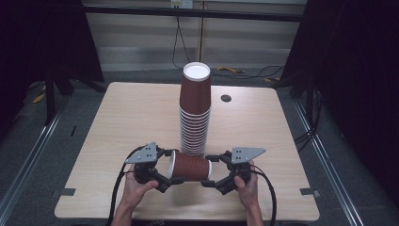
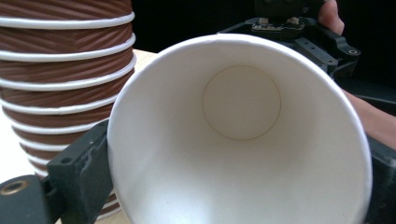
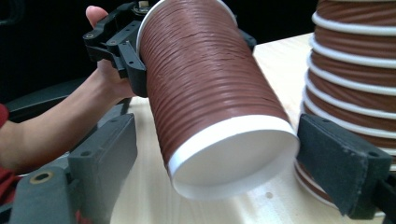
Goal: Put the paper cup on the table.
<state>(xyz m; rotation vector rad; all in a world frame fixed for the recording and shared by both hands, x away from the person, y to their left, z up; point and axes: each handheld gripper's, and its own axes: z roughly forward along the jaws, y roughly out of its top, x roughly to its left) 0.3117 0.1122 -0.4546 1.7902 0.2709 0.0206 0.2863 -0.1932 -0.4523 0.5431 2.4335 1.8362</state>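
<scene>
High view: cup (image 1: 189, 167) held sideways above surface (image 1: 122, 122), just before stack (image 1: 195, 113); left claw (image 1: 170, 172) gripping rim end, right claw (image 1: 210, 170) open around base. Mid-handover; next, close right, release left.

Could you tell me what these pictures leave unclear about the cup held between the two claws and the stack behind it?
- Left claw: in its own view the cup covers the pads' contact with the rim.
- Right claw: the cup's base hides any touch in its own view; too small in the high view.
- Stack of cups: its base is hidden behind the cup in the high view.
</scene>
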